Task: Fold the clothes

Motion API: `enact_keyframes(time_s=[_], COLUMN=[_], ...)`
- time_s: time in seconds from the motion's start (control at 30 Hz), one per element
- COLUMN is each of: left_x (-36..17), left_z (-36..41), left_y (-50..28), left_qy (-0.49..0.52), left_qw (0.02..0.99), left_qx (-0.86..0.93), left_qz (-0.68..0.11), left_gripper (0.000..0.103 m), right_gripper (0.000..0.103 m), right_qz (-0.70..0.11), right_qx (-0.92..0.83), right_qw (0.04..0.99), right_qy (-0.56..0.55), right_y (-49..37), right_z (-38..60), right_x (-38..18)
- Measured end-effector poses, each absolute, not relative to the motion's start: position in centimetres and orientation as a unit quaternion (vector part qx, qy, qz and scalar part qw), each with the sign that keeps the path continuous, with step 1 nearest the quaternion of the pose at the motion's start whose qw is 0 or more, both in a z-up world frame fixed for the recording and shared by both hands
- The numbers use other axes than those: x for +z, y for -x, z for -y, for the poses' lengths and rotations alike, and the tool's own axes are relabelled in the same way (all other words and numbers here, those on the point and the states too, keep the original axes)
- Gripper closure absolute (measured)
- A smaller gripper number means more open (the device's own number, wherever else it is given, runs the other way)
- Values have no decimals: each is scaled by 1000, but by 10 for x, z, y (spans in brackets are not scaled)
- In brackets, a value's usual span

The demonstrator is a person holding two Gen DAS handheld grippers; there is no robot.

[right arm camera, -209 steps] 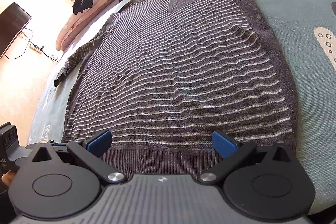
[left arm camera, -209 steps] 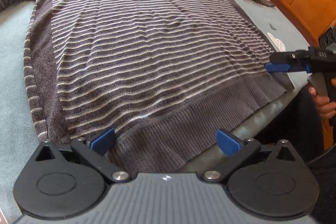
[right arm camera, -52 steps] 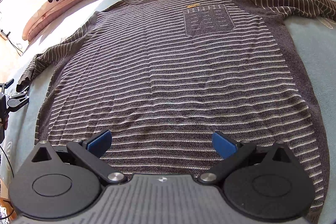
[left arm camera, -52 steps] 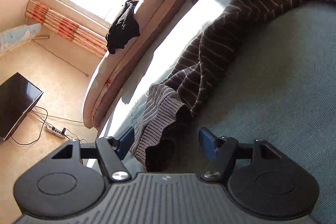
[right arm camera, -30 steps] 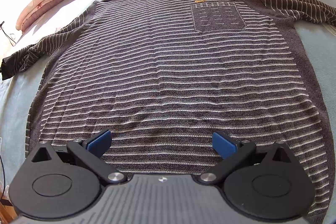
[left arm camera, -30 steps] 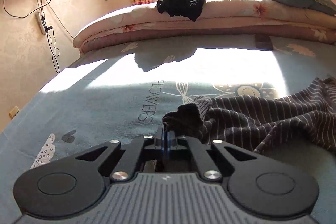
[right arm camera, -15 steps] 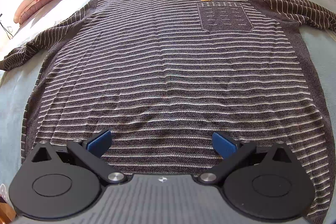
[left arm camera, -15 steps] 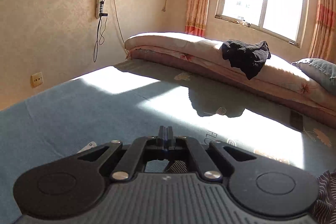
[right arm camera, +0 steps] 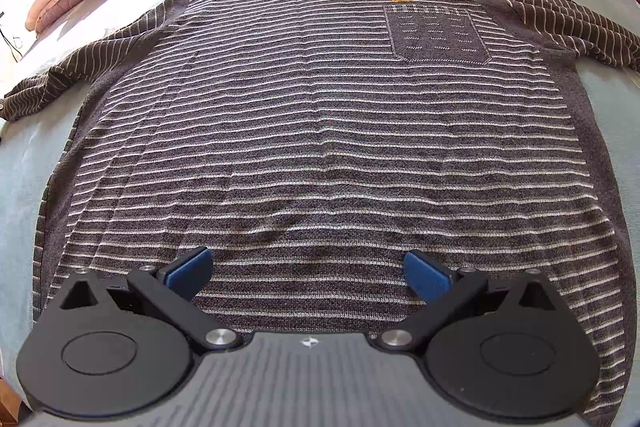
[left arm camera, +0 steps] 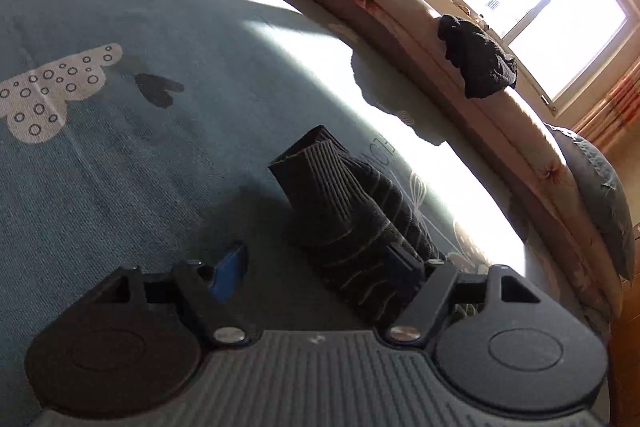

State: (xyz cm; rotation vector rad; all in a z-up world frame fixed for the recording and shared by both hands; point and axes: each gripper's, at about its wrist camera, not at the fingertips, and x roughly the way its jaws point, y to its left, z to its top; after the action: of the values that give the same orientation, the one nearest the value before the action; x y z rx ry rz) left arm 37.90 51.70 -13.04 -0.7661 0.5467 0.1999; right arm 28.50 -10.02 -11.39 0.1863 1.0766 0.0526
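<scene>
Left claw (left arm camera: 312, 267) gaping over cuff (left arm camera: 320, 171) — gripping nothing; right claw (right arm camera: 306, 269) wide above sweater (right arm camera: 320, 115), flat on bed (left arm camera: 120, 147). Sleeve-fold next, probably — needs pinching cuff.

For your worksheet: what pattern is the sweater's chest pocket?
Rows of pale dashes on grey chest pocket; right wrist view.

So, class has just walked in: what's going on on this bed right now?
A person is folding a striped sweater spread flat on the bed, using two handheld claws. The left claw is open at the sleeve cuff, which rests against one finger, ungripped. The right claw hovers open over the hem, holding nothing. No fold has been made yet.
</scene>
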Motion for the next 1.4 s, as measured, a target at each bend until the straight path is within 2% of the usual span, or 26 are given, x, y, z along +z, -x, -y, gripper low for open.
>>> enact_keyframes(time_s=[0.1, 0.17, 0.23, 0.33, 0.63, 0.87, 0.97, 1.0, 1.2, 1.4], left_x=[-140, -147, -154, -152, -106, -119, -138, -144, -149, -143], left_z=[-516, -515, -514, -502, -516, -525, -533, -537, -547, -516], left_y=[-386, -391, -395, -394, -378, -377, -380, -380, -358, -336], left_qy=[380, 387, 394, 369, 392, 379, 407, 420, 449, 462], left_qw=[885, 883, 882, 897, 901, 896, 875, 865, 850, 843], left_qx=[85, 78, 70, 85, 103, 142, 162, 170, 185, 141], left_qz=[-257, -253, -249, -228, -154, -182, -207, -215, -205, -236], left_gripper=[30, 42, 86, 98, 100, 99, 82, 67, 62, 61], right_gripper=[0, 0, 0, 0, 0, 0, 0, 0, 0, 0], right_qz=[-513, -513, -514, -516, -518, -518, -520, -521, -520, -518], right_qx=[18, 15, 13, 10, 9, 10, 11, 11, 14, 17], right_qw=[854, 855, 854, 854, 853, 854, 853, 853, 853, 854], right_qy=[-83, -78, -72, -66, -61, -50, -46, -44, -43, -39], right_y=[-287, -287, -287, -288, -288, -289, -288, -288, -288, -288], right_z=[99, 98, 96, 93, 90, 85, 83, 83, 82, 78], right_x=[-115, -115, -115, -115, -114, -115, -116, -115, -115, -116])
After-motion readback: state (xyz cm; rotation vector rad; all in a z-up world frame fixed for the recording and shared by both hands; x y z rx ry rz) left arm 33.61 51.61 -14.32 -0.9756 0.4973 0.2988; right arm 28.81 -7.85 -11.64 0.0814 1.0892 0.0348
